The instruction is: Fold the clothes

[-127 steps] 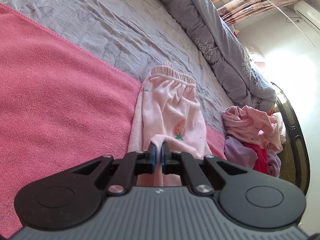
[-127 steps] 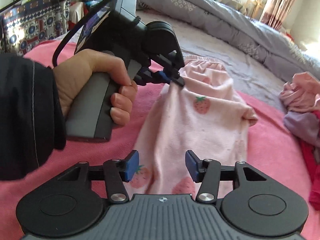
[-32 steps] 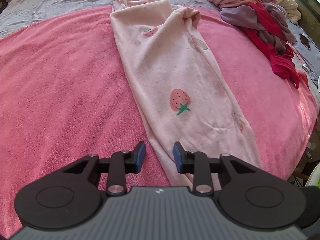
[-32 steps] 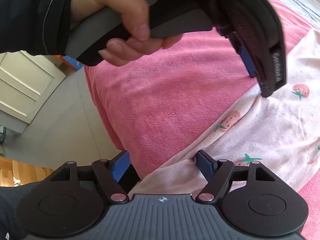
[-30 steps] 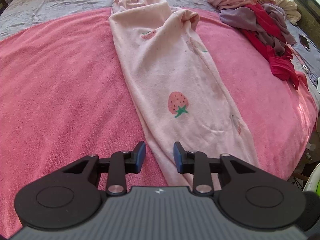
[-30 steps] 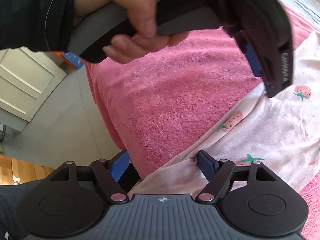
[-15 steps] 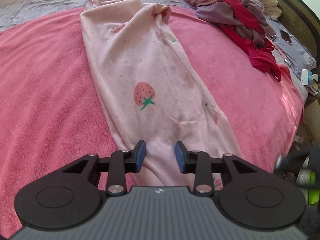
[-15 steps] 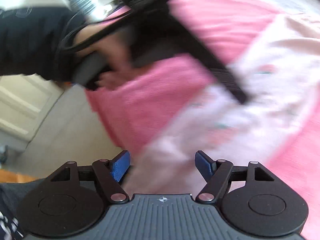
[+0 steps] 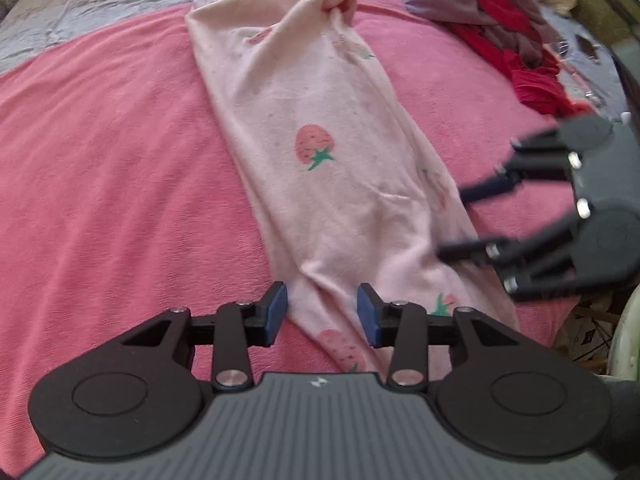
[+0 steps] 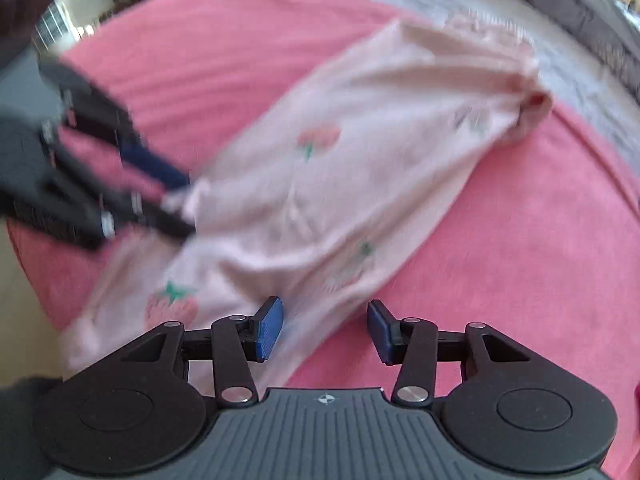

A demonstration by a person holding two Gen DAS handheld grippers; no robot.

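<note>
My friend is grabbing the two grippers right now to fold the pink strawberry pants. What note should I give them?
Left gripper: jaws opening, straddling the near ankle end of the light pink strawberry-print pants; pads not pressing the cloth, nothing held.
Right gripper: jaws closing at the pants' right edge near the ankle end; nothing gripped yet.
Pants: stretched out lengthwise on the pink towel blanket, legs stacked, waistband at the far end.
Pile of mixed red, purple and pink clothes: waiting at the far right.
Done: pants laid out long and narrow.
Left: probably pinch the ankle end with both grippers, fold it toward the waistband, then do the pile.
</note>
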